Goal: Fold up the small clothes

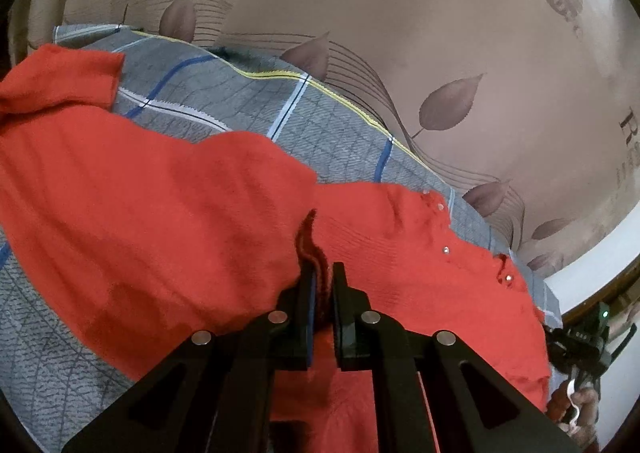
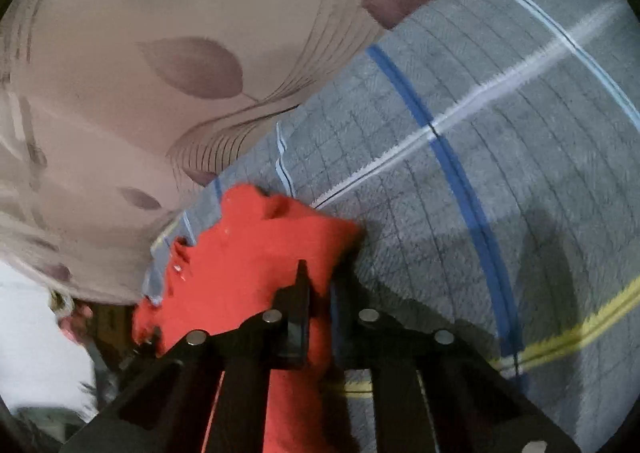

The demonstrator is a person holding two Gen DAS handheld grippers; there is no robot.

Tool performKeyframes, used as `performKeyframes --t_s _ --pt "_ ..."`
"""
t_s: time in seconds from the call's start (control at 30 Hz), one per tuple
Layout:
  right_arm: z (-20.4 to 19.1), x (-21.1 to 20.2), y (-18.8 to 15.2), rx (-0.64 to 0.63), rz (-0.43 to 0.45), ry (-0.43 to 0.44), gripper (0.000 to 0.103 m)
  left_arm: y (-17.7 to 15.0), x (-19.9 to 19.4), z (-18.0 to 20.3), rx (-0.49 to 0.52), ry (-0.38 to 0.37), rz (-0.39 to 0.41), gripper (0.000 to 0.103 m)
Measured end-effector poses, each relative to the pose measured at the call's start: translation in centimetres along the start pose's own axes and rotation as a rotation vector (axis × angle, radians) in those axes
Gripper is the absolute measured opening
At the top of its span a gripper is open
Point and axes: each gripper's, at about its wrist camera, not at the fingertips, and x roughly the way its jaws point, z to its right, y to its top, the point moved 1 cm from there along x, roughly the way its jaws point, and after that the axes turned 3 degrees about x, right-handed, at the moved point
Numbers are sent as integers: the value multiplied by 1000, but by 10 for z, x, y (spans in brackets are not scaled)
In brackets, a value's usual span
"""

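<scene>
Now your left tongs (image 1: 323, 277) are clenched on a raised fold of the red top (image 1: 160, 221), the knit bunched dark between the two pads. That top lies spread over the grey checked blanket (image 1: 224, 93), one sleeve reaching away toward the upper left of the left wrist view, and a row of small shiny studs running along its right edge. The blanket carries blue, white and yellow lines and sits on a beige sheet (image 1: 400, 13) printed with brown leaves.

Your right tongs (image 2: 320, 277) are pinched on the red top (image 2: 256, 253) too: cloth runs up between the fingers and drapes to their left, clear of the blanket (image 2: 500, 133) there. No earlier picture is given, so only the closed grip shows. The right wrist view is blurred, and the studs are barely made out near the cloth's left edge.

At the far right of the left wrist view you can see your right hand (image 1: 576, 409) below a black device with a green light.
</scene>
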Motion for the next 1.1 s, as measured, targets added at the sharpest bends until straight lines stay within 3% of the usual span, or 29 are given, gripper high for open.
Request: performKeyframes --t_s 0.17,0.2,0.23,0.3,0.4,0.57,0.63,0.73,0.9,1.1 --pt "-60 -18 12 -424 77 -266 5 -1 1 1 7 -4 -2 8" --pt "-68 -16 12 -499 77 -323 5 -1 0 0 7 -5 -2 8" --pt "-79 -6 6 -640 71 -449 5 -1 0 0 8 -2 -1 8" --pt "-71 12 0 -701 12 -538 5 -2 0 2 13 10 1 8" --pt "-52 14 2 -649 18 -500 5 -2 0 2 15 15 2 9" --pt "-15 -36 19 -279 135 -166 14 -3 -6 1 6 60 39 9" --pt "-11 -57 7 -231 153 -69 14 -3 -11 -4 -16 66 66 9" --pt "-11 -83 -35 -232 169 -20 15 -2 -12 -12 -52 56 69 9" --pt "-36 -70 -99 -461 138 -222 17 -2 -12 -11 -46 75 65 9" --pt "-46 -42 -110 -553 123 -355 17 -3 -12 -14 -65 60 64 9"
